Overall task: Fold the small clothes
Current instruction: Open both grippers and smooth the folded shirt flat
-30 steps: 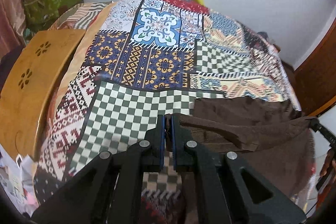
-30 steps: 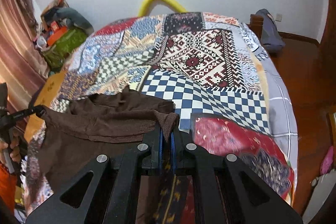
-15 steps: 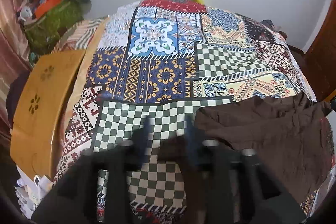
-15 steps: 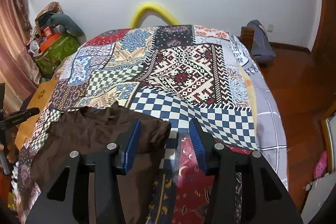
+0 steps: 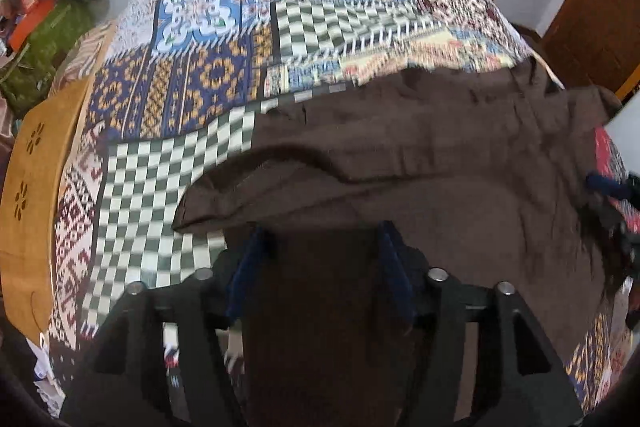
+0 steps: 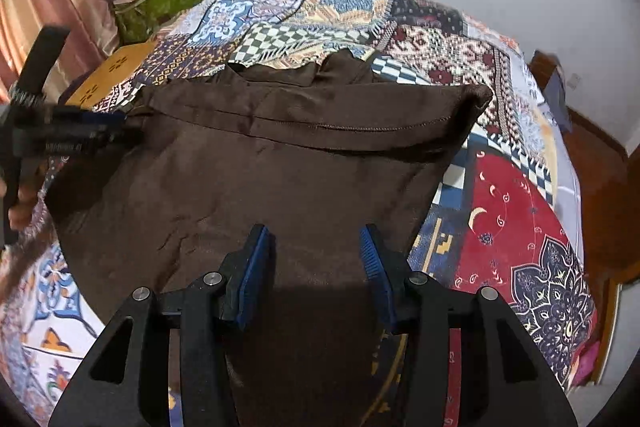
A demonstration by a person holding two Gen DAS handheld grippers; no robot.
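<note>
A second ago both claws pinched the top corners of the brown garment [image 6: 280,163] and held it taut above the quilt [image 6: 516,211]; now both have let go and the cloth lies spread on the bed. It is dark brown, mostly flat, its stitched hem band folded over across the far side ahead of the right claw [image 6: 316,255], with a few creases. The right claw's jaws stand partly apart, blue pads clear of the fabric, which lies beneath and ahead of them. The left claw [image 5: 320,251] is opening, its jaws wide apart above the garment's near left part, gripping nothing; the frame is blurred. Its tips also show at the right claw's far left
</note>
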